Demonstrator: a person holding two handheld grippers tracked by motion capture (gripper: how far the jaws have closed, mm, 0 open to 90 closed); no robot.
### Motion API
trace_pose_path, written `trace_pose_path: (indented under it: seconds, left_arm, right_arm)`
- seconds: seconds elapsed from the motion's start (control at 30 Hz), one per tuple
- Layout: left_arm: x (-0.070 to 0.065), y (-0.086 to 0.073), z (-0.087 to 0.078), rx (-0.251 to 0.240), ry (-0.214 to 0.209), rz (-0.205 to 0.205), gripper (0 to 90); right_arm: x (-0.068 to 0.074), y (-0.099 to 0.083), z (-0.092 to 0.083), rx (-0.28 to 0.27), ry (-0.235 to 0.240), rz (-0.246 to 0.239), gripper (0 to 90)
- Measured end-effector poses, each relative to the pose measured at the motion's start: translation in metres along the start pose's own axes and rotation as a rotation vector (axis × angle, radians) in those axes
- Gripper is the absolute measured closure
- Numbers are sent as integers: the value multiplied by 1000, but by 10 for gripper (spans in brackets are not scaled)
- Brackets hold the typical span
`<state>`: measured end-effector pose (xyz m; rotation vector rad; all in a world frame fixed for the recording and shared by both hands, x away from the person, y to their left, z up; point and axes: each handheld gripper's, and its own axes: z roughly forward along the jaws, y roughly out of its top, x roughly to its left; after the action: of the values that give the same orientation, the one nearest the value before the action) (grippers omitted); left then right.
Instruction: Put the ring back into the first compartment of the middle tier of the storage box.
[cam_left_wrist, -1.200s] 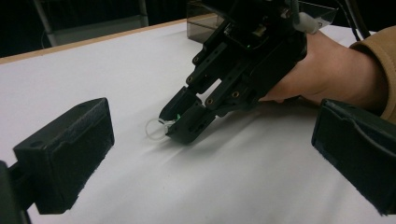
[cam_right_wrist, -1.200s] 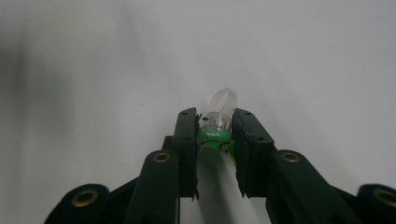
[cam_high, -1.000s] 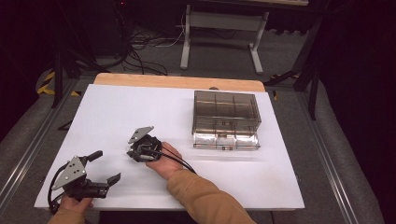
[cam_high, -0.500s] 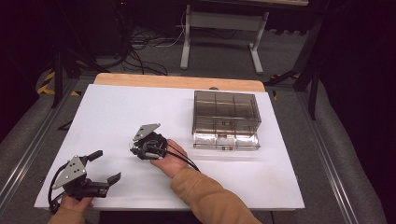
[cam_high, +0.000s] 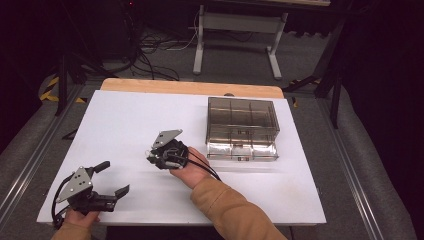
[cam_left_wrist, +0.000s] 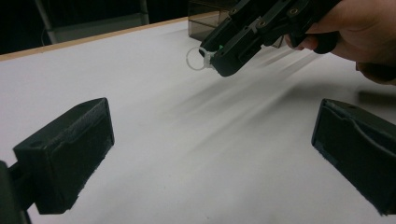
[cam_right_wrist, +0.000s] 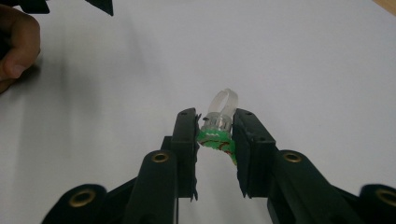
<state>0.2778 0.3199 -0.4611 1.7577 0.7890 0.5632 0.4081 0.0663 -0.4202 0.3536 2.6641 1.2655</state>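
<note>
My right gripper (cam_right_wrist: 215, 125) is shut on a small clear plastic ring with a green top (cam_right_wrist: 218, 123), pinched by the green part so the clear loop sticks out past the fingertips. In the high view the right gripper (cam_high: 152, 159) hovers over the middle of the white table (cam_high: 125, 115), pointing left. From the left gripper view the ring (cam_left_wrist: 195, 59) shows at the tip of the right gripper (cam_left_wrist: 220, 58), held above the table. My left gripper (cam_high: 114, 178) sits near the front left corner, open (cam_left_wrist: 210, 140), with nothing between its jaws.
A smoky clear compartment box (cam_high: 242, 127) stands on the right half of the table, close to the right hand. A light wooden strip (cam_high: 190, 88) edges the far side. Metal rails run along both sides of the table.
The right gripper with the ring has shifted a little to the right, toward the box. The left gripper has stayed in place.
</note>
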Motion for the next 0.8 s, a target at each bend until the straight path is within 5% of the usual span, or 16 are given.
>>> trace_pose_path:
  seconds: [0.8]
  left_arm:
    - [0,0,1,2,-3,7,1]
  right_arm:
    - [-11,-14,-57,-2,-73,23,710]
